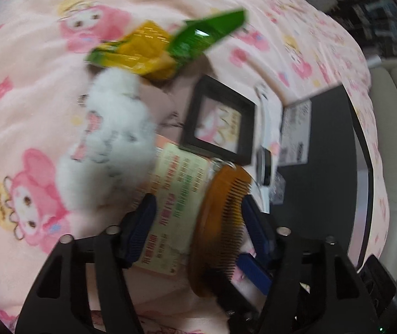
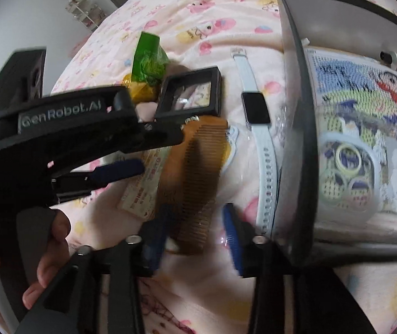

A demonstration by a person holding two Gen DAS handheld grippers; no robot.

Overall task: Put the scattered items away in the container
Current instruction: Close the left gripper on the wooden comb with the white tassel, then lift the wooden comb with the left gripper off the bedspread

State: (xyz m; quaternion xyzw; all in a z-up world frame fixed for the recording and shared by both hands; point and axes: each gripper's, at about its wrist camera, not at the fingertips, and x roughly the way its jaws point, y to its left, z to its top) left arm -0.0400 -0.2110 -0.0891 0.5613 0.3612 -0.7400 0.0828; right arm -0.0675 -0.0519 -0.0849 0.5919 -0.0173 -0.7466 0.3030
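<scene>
A brown comb (image 2: 193, 178) lies on the pink blanket, partly over a beige paper packet (image 2: 143, 192). My right gripper (image 2: 195, 208) is open, its blue pads either side of the comb's near end without pressing it. My left gripper (image 1: 198, 200) is open too, and straddles the packet (image 1: 176, 194) and comb (image 1: 218, 217); in the right wrist view it (image 2: 162, 151) reaches in from the left. Farther off lie a white plush (image 1: 109, 139), a green and yellow snack packet (image 1: 156, 47), a black frame (image 2: 190, 91) and a pale blue watch (image 2: 257, 117). The grey container (image 2: 295, 111) stands on the right.
Inside the container lies a clear case over a cartoon picture (image 2: 365, 139). A person's hand (image 2: 45, 250) grips the left gripper's handle. The blanket's edge drops toward a pale chair (image 1: 393, 139) on the right. A shelf (image 2: 84, 11) stands by the far wall.
</scene>
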